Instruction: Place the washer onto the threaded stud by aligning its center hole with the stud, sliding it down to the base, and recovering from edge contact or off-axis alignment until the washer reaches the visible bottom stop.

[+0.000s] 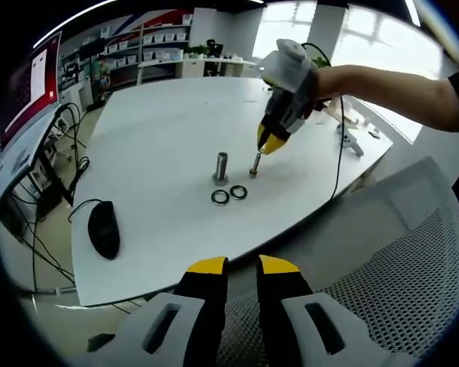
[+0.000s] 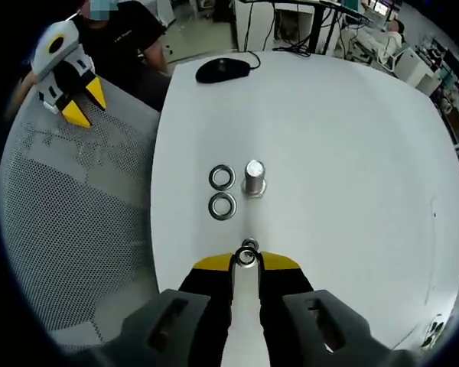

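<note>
In the left gripper view, a black computer mouse [image 1: 103, 228] lies near the counter's [image 1: 161, 130] left edge, its cable trailing off the side. Toward the middle, two washers [image 1: 229, 194] lie flat, just beside each other, in front of an upright metal cylinder [image 1: 221, 167]. Just right of that stands the thin threaded stud [image 1: 255, 165], and my right hand-held gripper [image 1: 269, 143] hangs directly above it, yellow tips pointing down. My left hand-held gripper [image 1: 241, 269] sits low over a grey mesh chair back [image 1: 398, 275], off the counter, its jaws slightly parted with nothing between them.

In the right gripper view, the left hand-held gripper [image 2: 83, 103] shows at the upper left over the mesh chair. Further right, the two washers [image 2: 222, 191] lie one above the other on the white counter [image 2: 352, 153], touching or nearly so, with the cylinder [image 2: 253, 177] just to their right. At the bottom centre, my right hand-held gripper [image 2: 245, 264] has its jaws drawn close on a small washer [image 2: 247, 255] at the top of the stud. I think the washer is over the stud's tip, but from straight above I cannot tell how far down it sits.
</note>
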A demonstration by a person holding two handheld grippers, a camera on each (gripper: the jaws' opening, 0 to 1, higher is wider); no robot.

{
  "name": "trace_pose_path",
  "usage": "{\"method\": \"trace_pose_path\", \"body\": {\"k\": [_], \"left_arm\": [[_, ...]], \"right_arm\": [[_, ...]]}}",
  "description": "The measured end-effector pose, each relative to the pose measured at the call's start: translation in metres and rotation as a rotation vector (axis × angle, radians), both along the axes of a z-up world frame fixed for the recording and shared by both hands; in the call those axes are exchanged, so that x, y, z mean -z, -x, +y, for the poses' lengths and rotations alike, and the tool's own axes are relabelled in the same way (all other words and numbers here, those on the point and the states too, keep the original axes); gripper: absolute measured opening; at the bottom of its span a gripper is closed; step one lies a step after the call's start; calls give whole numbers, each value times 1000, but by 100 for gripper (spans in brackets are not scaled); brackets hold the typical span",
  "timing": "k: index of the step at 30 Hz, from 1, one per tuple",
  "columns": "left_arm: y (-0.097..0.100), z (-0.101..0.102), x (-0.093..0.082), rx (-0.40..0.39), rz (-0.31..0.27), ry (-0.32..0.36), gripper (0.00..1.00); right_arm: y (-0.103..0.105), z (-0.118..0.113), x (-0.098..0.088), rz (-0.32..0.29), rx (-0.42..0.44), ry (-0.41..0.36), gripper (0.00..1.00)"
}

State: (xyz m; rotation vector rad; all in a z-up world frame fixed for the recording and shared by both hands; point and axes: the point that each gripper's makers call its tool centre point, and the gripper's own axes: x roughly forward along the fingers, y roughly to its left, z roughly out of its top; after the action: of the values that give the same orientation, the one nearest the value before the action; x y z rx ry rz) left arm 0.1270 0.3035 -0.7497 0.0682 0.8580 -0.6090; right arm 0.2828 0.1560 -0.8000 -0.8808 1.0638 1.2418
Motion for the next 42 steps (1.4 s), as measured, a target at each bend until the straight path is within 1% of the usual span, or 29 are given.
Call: {"method": "trace_pose_path", "body": {"k": [6,14,24,35,42], "left_arm": [[0,0,0,0,0,0,12],[0,0,0,-1,0,0,12],[0,0,0,-3,0,1,12],[0,1,1,-4,1,2,12],[0,0,0,-4,1,2,12]], "right_arm": [[0,1,2,-11,-22,13,13],[0,0,7,-9,-34,34,13],[0,1,18,-18,-49,58,13],[1,0,33,-9,-53,78,13],[-3,-1,40,-9,-61,91,13]]}}
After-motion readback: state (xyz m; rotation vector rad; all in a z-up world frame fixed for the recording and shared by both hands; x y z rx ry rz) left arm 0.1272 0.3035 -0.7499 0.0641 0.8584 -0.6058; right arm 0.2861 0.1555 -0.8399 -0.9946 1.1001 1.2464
